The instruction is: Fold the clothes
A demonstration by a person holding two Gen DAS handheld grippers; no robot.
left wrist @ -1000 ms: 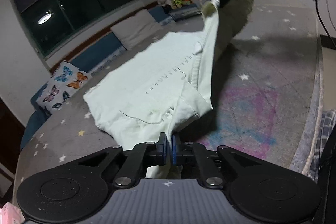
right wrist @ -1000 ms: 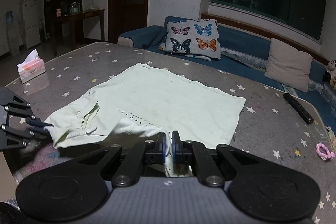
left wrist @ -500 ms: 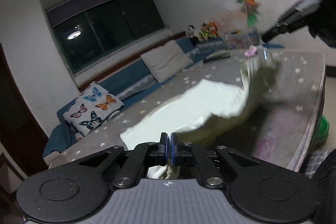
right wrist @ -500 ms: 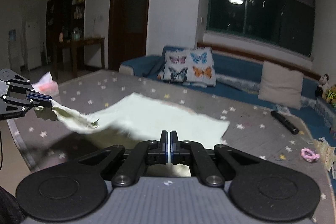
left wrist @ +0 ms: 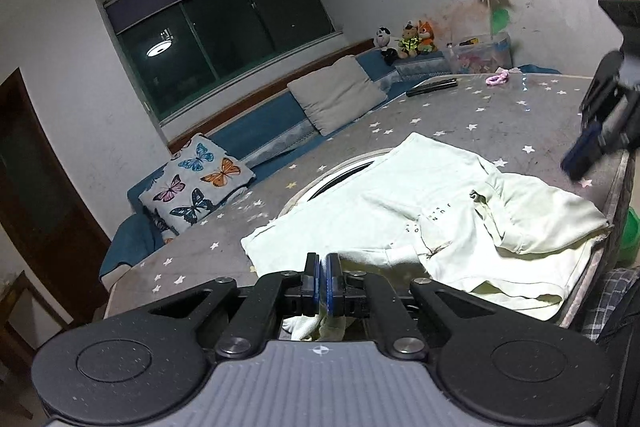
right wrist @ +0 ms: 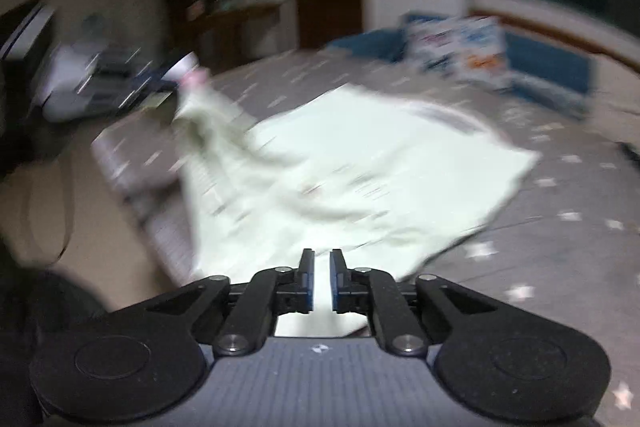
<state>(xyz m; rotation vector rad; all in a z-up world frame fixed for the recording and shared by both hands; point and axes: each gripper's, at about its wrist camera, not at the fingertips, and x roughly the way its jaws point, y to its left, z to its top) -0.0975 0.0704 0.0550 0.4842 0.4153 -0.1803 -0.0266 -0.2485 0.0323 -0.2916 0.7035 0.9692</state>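
Now your left gripper [left wrist: 322,279] has its jaws pinched on a corner of the pale green T-shirt [left wrist: 432,223], which lies rumpled near the edge of the star-patterned worktop [left wrist: 496,107], while your right gripper [right wrist: 322,281] has its jaws parted and empty. Pull one-handed and the shirt could drag off that edge or bunch further.
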